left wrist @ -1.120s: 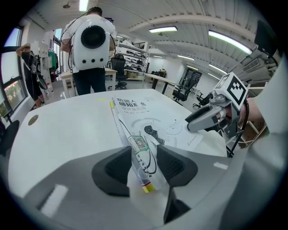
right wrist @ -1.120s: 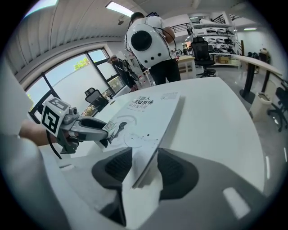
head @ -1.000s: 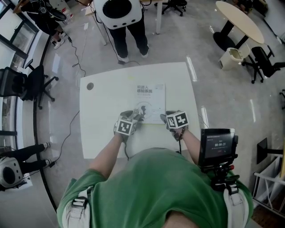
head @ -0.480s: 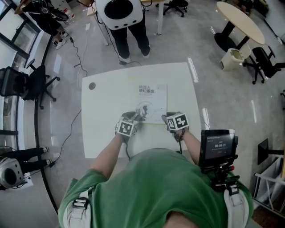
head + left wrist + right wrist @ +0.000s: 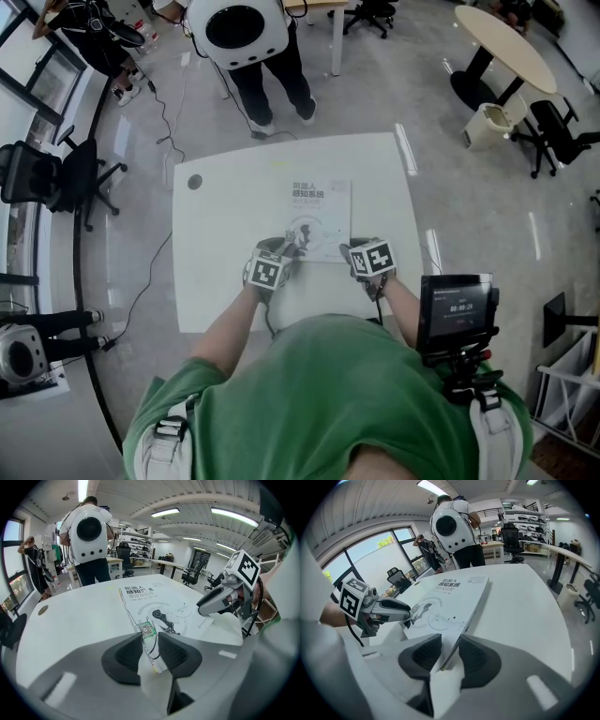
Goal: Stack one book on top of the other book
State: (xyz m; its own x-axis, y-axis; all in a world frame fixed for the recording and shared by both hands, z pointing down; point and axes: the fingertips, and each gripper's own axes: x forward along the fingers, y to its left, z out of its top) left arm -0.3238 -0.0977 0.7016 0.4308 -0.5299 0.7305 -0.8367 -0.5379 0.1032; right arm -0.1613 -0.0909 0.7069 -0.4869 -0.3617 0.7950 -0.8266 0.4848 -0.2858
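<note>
– Now, where does the book (image 5: pixel 317 220) lie?
– Toward the table's (image 5: pixel 216 281) near edge, right of centre, long axis running to the far edge.
– And the grippers?
– Left gripper (image 5: pixel 284 248) holds its near-left corner, right gripper (image 5: pixel 350 250) its near-right; both pairs of fingers (image 5: pixel 124 656) closed on it, equally near. No second book shows.

Book (image 5: pixel 319 211) on table (image 5: pixel 225 244) ahead of the tongs, near-left corner in left gripper (image 5: pixel 284 247), near-right corner in right gripper (image 5: pixel 349 251), person (image 5: pixel 246 47) standing beyond the table's far edge
</note>
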